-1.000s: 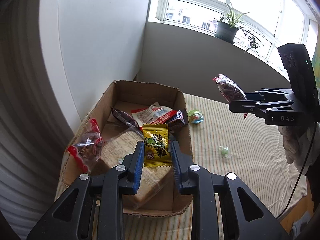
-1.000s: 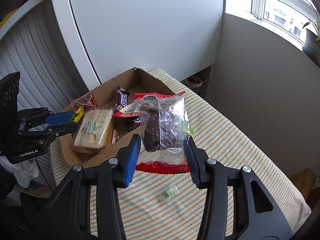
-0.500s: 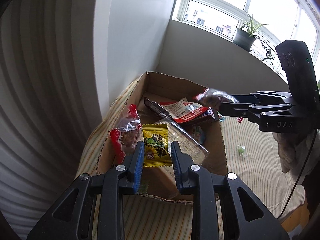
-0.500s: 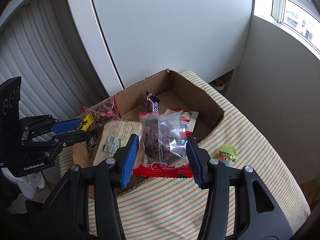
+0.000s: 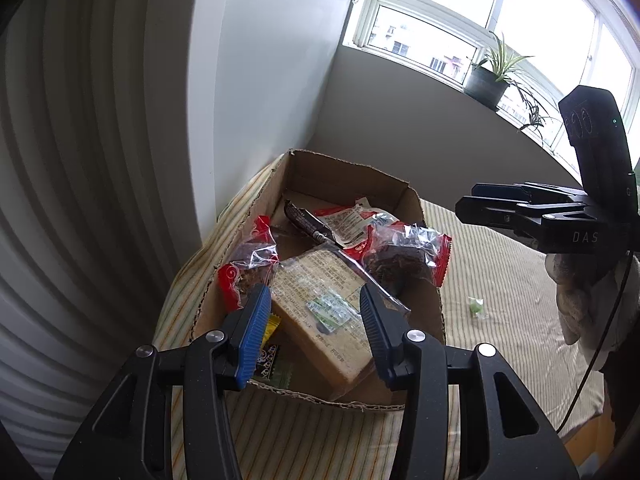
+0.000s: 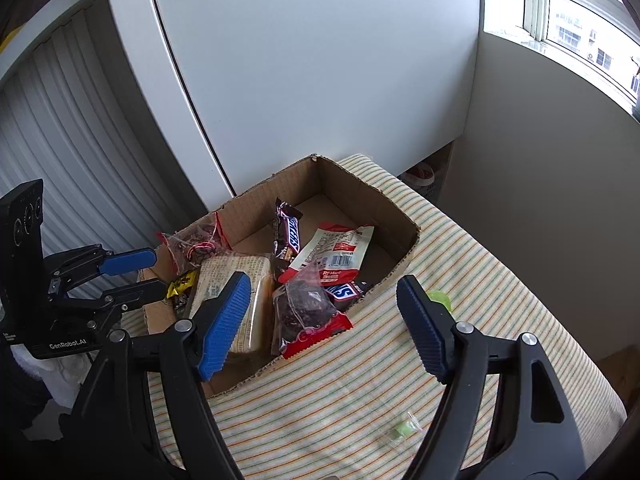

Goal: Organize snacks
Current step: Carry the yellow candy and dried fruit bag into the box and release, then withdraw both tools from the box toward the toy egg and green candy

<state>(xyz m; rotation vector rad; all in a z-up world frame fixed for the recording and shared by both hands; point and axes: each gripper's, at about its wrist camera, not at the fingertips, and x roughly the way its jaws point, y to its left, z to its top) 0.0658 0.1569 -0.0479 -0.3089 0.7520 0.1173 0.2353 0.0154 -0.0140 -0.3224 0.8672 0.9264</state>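
A cardboard box [image 5: 348, 166] [image 6: 356, 188] of snacks stands on a striped cloth. My left gripper [image 5: 314, 320] [image 6: 154, 274] hovers over its near end, jaws opening with nothing between them. The yellow packet [image 5: 273, 330] [image 6: 182, 284] lies in the box corner below the left finger. My right gripper [image 6: 322, 286] [image 5: 468, 198] hangs above the box's other side, jaws opening wide and clear of everything. Beneath it a clear, red-edged packet of dark snack [image 6: 308, 312] [image 5: 404, 252] rests inside the box against the rim.
Also in the box are a wrapped loaf [image 5: 320, 292], chocolate bars [image 6: 289, 232], a red-and-white pouch [image 6: 340, 252] and another clear red packet [image 5: 248, 264]. A round green sweet [image 6: 440, 300] and a small green candy [image 6: 402, 428] lie on the cloth. White walls stand close behind.
Both grippers spread their jaws. The yellow packet dropped from the left one into the box, and the clear red-edged packet fell from the right one onto the snacks.
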